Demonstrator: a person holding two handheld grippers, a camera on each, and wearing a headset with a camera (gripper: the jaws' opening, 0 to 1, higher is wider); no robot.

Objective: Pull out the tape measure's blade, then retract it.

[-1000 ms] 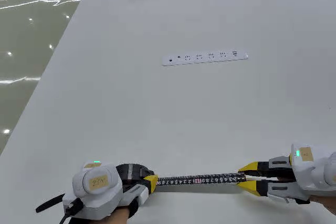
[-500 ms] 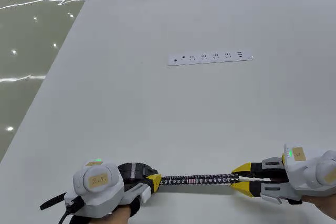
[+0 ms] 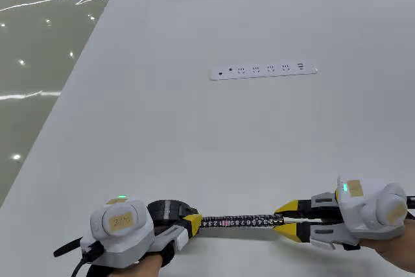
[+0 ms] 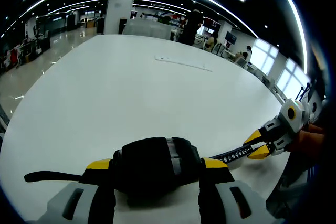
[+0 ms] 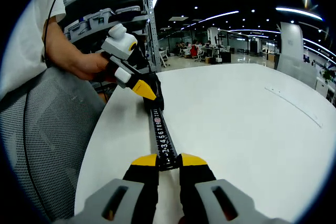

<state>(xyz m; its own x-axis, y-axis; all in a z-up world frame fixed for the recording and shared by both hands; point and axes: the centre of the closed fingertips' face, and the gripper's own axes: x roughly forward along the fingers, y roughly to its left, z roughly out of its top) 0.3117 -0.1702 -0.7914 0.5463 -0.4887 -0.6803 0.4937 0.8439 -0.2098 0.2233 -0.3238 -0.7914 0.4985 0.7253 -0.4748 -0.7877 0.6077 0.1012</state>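
blade (image 3: 237, 222) out: left hand-held gripper (image 3: 185, 229) clamps the case (image 3: 165, 211), right hand-held gripper (image 3: 280, 221) pinches the blade tip; retracting is left to do.

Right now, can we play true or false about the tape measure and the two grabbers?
1. The left gripper holds the black tape measure case. True.
2. The blade is wound all the way inside the case. False: it stretches out from the case to the right gripper.
3. The right gripper is shut on the end of the blade. True.
4. The power strip lies under the blade. False: it lies farther back on the white table, well apart from the blade.
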